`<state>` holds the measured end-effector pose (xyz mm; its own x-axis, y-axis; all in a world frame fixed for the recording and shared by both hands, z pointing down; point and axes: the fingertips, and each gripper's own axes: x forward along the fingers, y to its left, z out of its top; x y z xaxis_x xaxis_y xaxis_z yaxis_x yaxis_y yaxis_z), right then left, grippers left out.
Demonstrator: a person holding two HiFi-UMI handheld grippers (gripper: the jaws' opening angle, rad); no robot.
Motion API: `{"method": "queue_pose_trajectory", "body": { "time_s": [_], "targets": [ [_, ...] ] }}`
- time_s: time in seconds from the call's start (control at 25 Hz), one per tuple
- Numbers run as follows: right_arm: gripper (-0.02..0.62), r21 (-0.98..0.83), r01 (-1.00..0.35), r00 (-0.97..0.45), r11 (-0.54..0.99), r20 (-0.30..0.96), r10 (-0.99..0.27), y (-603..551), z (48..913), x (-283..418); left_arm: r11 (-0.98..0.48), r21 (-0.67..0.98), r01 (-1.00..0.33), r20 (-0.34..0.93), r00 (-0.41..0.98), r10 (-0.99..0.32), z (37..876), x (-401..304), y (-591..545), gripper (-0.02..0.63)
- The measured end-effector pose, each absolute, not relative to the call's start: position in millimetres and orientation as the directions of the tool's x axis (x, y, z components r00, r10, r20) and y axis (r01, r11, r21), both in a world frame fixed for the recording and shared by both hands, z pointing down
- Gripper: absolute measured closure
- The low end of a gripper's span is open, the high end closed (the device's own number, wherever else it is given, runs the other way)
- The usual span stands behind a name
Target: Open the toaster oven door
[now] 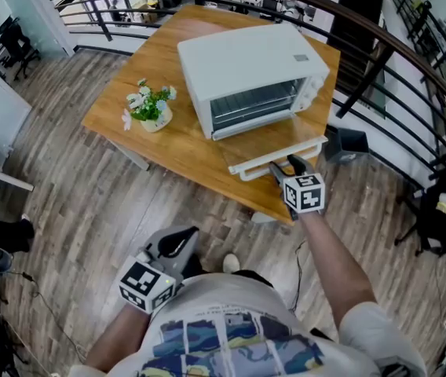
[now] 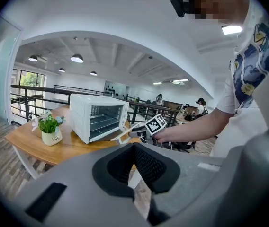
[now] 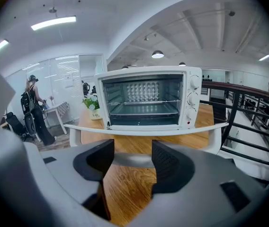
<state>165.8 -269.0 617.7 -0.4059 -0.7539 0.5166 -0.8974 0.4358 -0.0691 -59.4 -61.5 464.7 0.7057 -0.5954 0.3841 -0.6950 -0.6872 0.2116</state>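
A white toaster oven (image 1: pixel 246 73) stands on a wooden table (image 1: pixel 184 144). Its glass door (image 1: pixel 274 144) hangs folded down flat toward me, and the white handle bar (image 1: pixel 254 170) runs along the door's front edge. My right gripper (image 1: pixel 286 166) is at that handle with its jaws open. In the right gripper view the handle (image 3: pixel 127 159) crosses behind the two fingers, and the pads do not pinch it. The oven's racks (image 3: pixel 144 109) show inside. My left gripper (image 1: pixel 177 242) hangs low near my body, away from the table, with its fingertips together and nothing between them.
A small potted plant (image 1: pixel 152 108) sits on the table left of the oven. A black metal railing (image 1: pixel 380 61) curves behind and to the right of the table. A dark box (image 1: pixel 349 141) lies on the wooden floor by the table's right corner. A person (image 3: pixel 32 110) stands far off.
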Motion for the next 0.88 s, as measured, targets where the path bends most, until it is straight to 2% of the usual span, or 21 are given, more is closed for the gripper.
{"method": "queue_pose_trajectory", "body": {
  "time_s": [0.88],
  "targets": [
    [0.353, -0.040, -0.918, -0.355, 0.395, 0.526, -0.773, -257.9, 646.3, 170.9, -0.694, 0.200, -0.691, 0.387, 0.707, -0.592, 464.0, -58.5, -65.7, 0.603]
  ]
}}
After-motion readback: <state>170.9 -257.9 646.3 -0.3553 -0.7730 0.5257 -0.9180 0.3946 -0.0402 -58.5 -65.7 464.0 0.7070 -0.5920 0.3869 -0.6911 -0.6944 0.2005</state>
